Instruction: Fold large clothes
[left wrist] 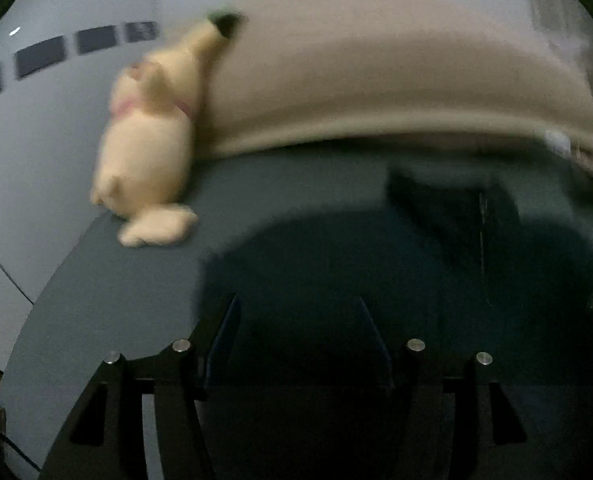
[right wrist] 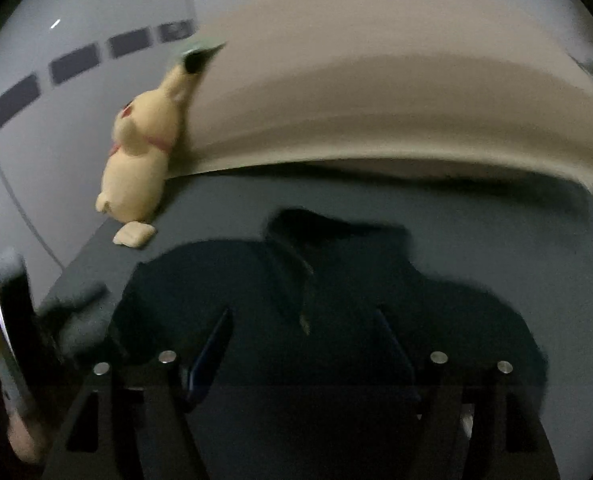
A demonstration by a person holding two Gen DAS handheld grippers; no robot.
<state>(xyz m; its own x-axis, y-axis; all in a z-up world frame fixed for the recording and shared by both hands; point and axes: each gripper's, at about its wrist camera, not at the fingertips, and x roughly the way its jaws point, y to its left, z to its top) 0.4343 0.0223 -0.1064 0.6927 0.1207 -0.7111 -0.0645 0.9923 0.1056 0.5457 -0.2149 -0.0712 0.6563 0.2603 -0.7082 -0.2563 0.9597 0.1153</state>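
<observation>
The left tongs (left wrist: 298, 320) stand partly open over the dark cloth, their two blue-edged fingers (left wrist: 226, 332) apart with nothing pinched between them. The right tongs (right wrist: 304, 332) are likewise parted and hold nothing; they hang above the middle of the garment.

That garment is a large dark navy hooded sweatshirt (right wrist: 336, 300), spread fairly flat on the grey-blue bed sheet (right wrist: 496, 232), hood (right wrist: 316, 224) toward the pillow end and a pale drawstring (right wrist: 306, 300) trailing down its chest. In the left wrist view it shows only as a dark mass (left wrist: 376, 280), blurred, so its edges are hard to read there.

Beyond it lies a long beige pillow (left wrist: 376, 92) across the bed, with a pale yellow plush toy (right wrist: 140, 164) lying at its left end beside the light wall (right wrist: 36, 184).

Judging from this, no fold has been started. To do it well, each pair of tongs should probably settle on an outer edge, at a shoulder and at the hem on one side, biting through both layers before lifting. Carrying the side over low and evenly ought to keep the cloth from bunching, and the drawstring is best kept out of the fold.
</observation>
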